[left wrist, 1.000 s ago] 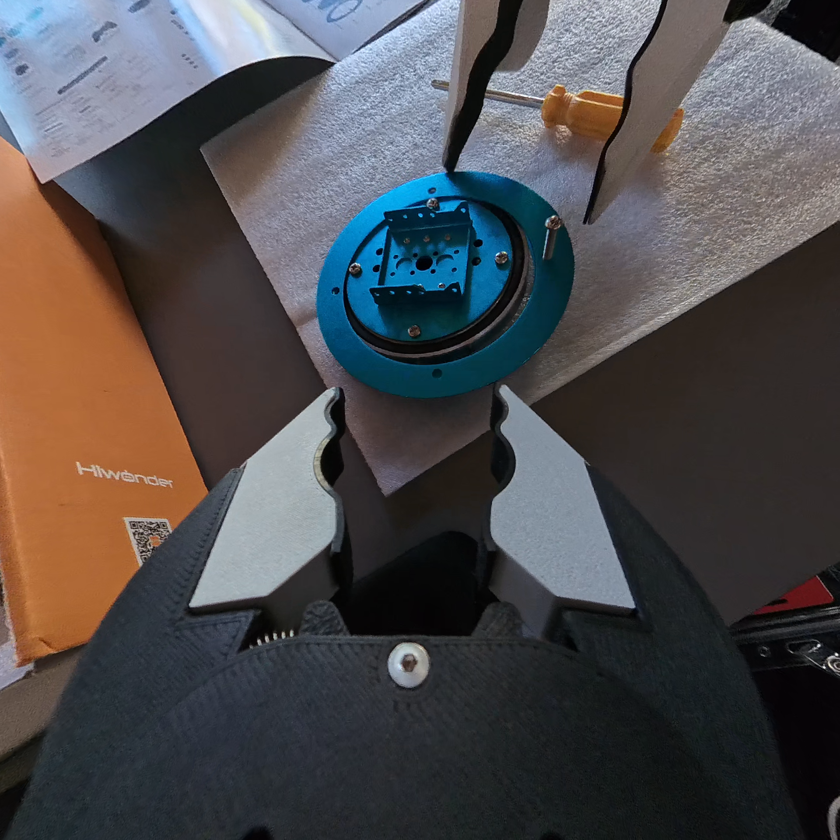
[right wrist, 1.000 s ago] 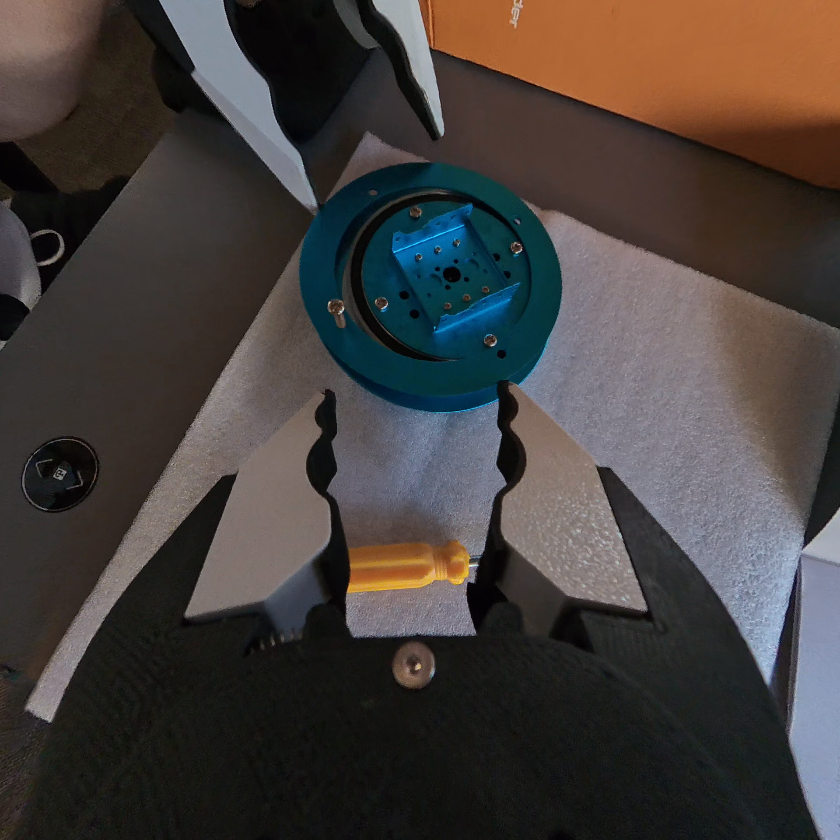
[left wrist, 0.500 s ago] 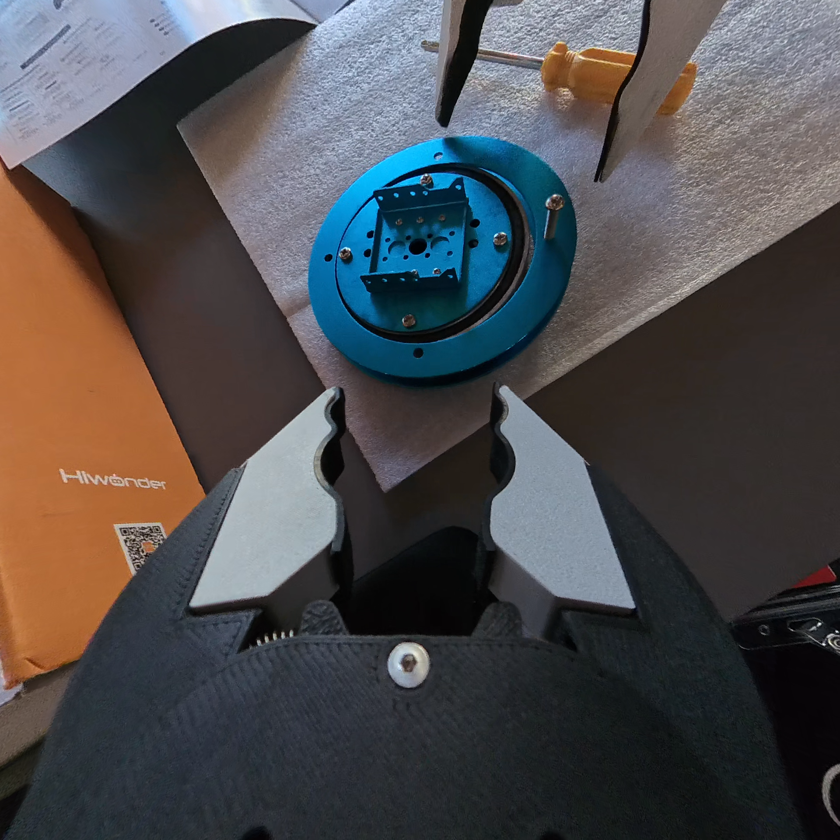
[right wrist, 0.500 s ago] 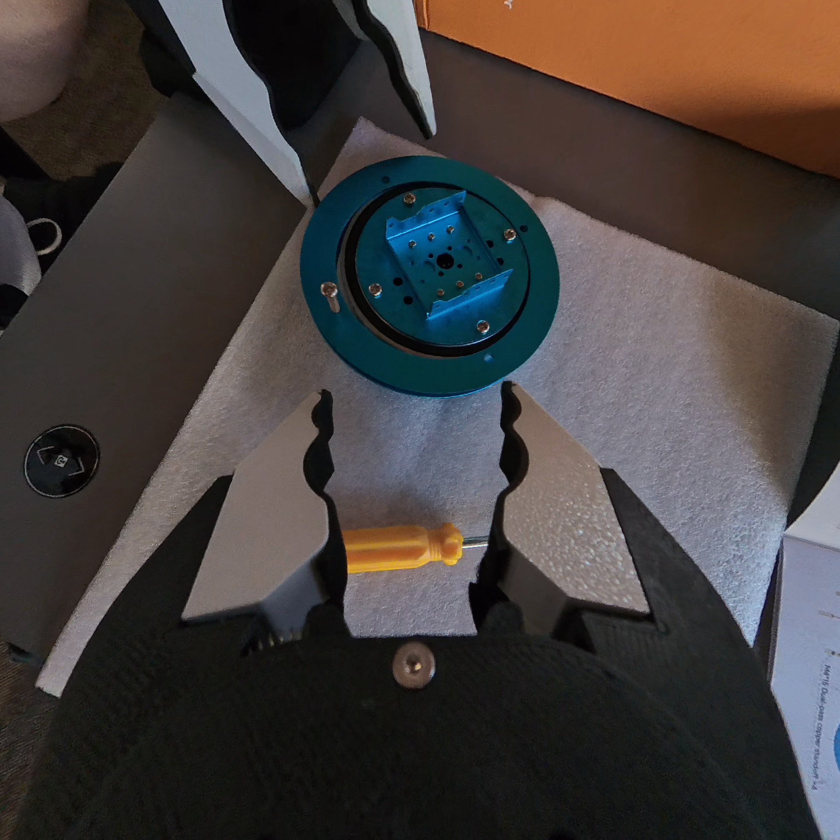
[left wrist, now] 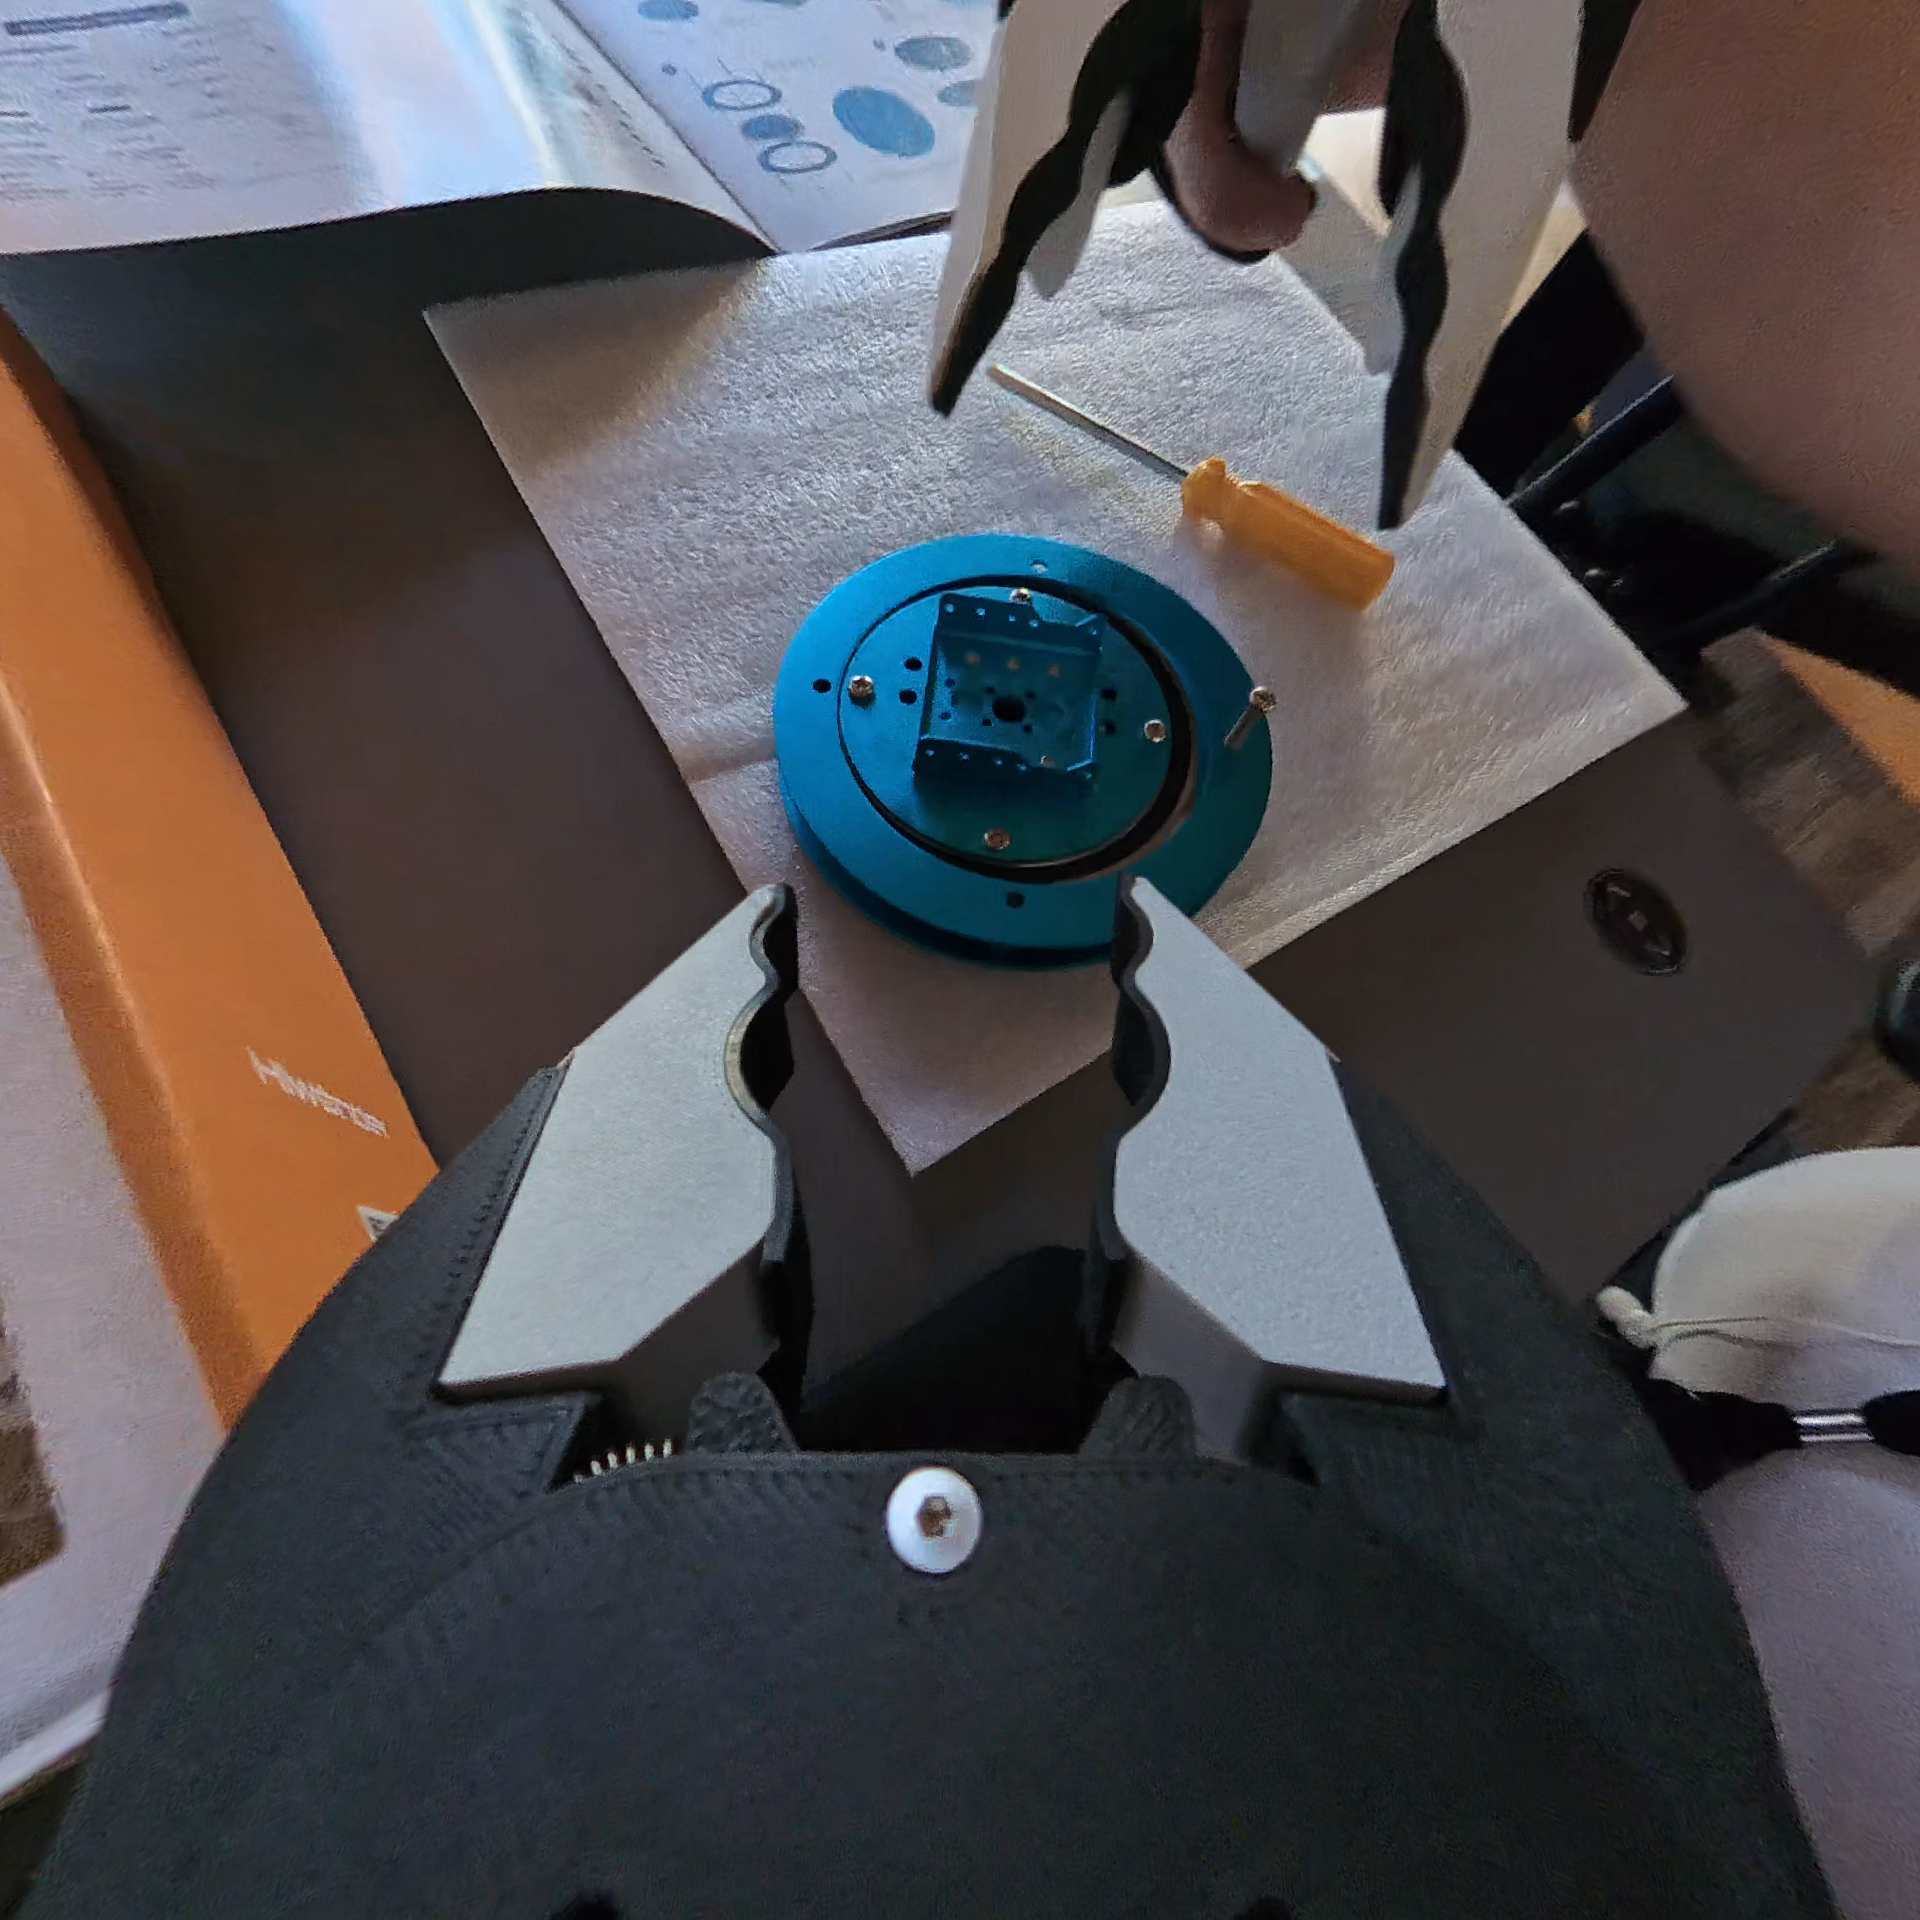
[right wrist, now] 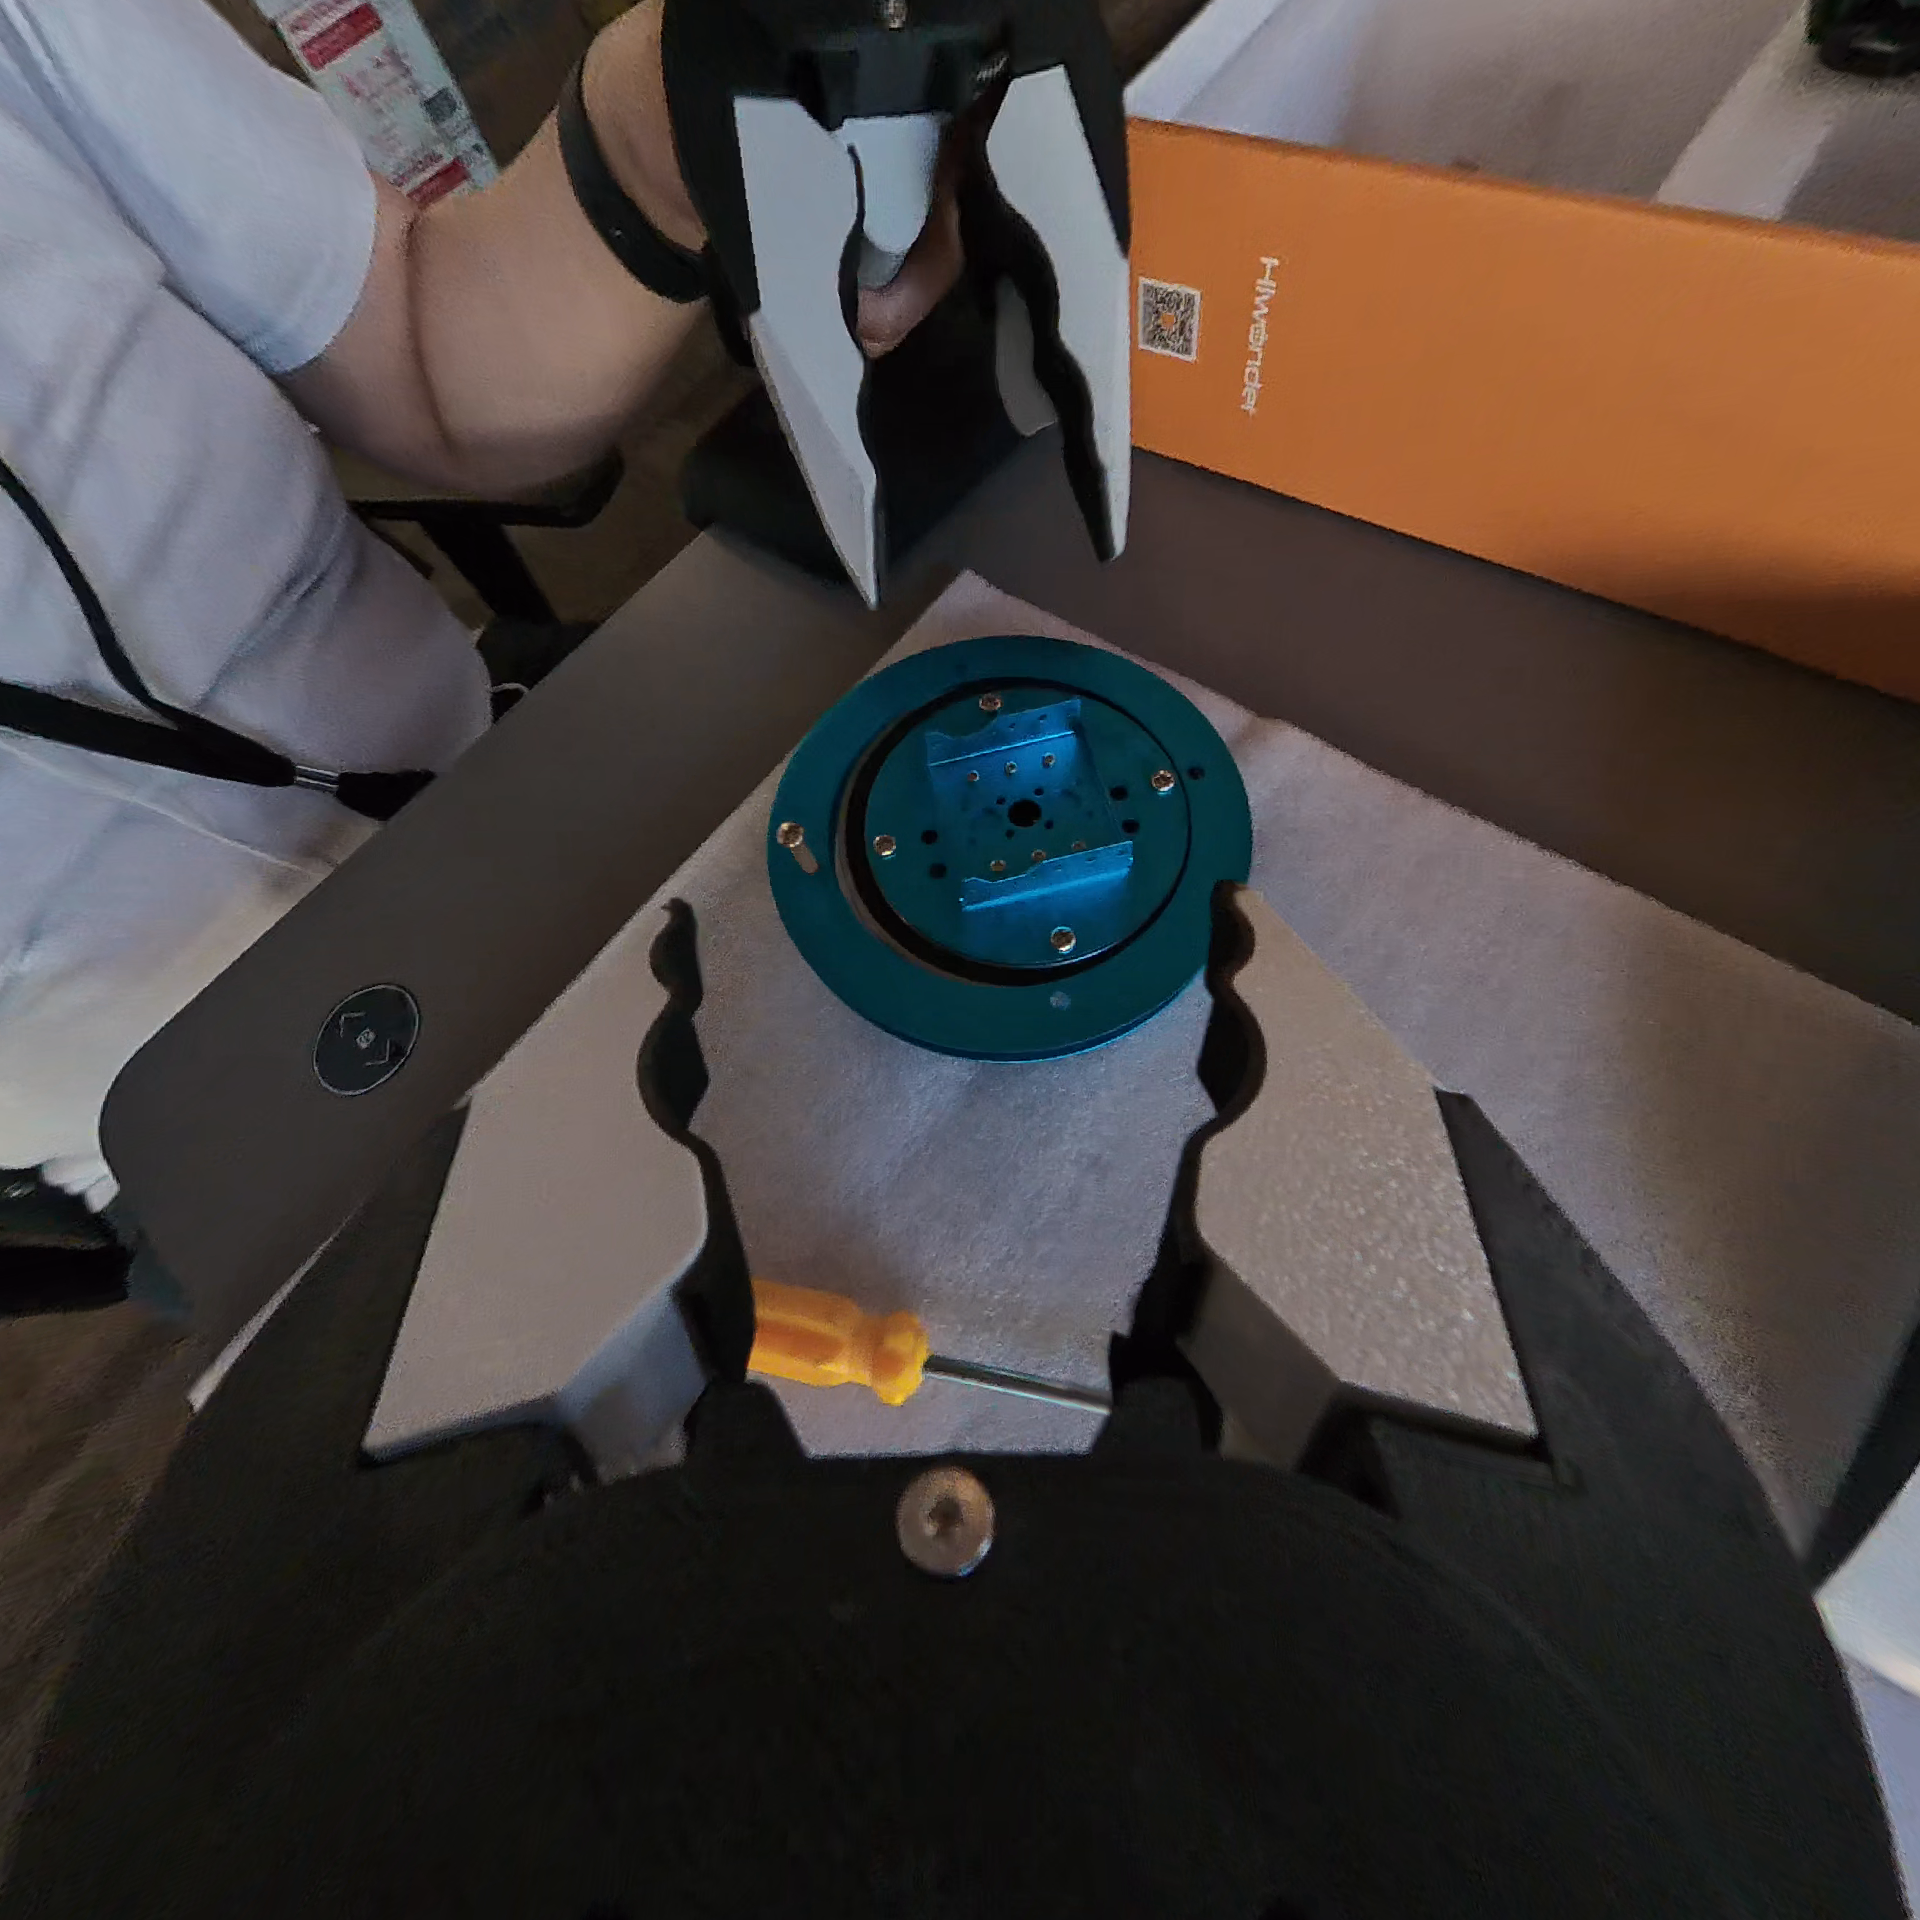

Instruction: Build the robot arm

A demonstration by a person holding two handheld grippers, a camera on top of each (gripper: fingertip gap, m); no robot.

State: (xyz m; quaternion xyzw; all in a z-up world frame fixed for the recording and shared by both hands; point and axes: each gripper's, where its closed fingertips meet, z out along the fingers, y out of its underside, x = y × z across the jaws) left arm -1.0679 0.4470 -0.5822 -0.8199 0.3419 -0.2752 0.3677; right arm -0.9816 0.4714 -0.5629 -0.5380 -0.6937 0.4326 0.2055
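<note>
A blue round metal disc [left wrist: 1023,758] with a square bracket at its centre lies on a white foam sheet [left wrist: 727,468]. A loose screw [left wrist: 1247,717] rests on its rim. A yellow-handled screwdriver [left wrist: 1283,530] lies on the foam beyond the disc. My left gripper [left wrist: 956,899] is open and empty, above the disc's near edge. My right gripper [right wrist: 954,904] is open wide and empty, above the foam between the screwdriver [right wrist: 836,1340] and the disc [right wrist: 1008,847]. Each gripper also shows in the other's view, the right one [left wrist: 1164,457] and the left one [right wrist: 987,577].
An orange box [left wrist: 156,831] lies along the left of the dark table [left wrist: 416,623]; it also shows in the right wrist view [right wrist: 1507,416]. An open booklet [left wrist: 416,104] lies at the back. A round black button [right wrist: 366,1039] sits in the table. A person's arm [right wrist: 468,343] holds the left gripper. About 11 centimetres separates my left fingertips from my right. The left tips stand about 4 centimetres off the blue round metal disc [left wrist: 1023,758]. The right camera catches it too, in the right wrist view [right wrist: 987,741]. About 9 centimetres separates my right fingertips from the yellow-handled screwdriver [left wrist: 1283,530].
Both grippers have drawn back and up from the disc. The right gripper has opened wider. The disc, screw and screwdriver have stayed where they were.
</note>
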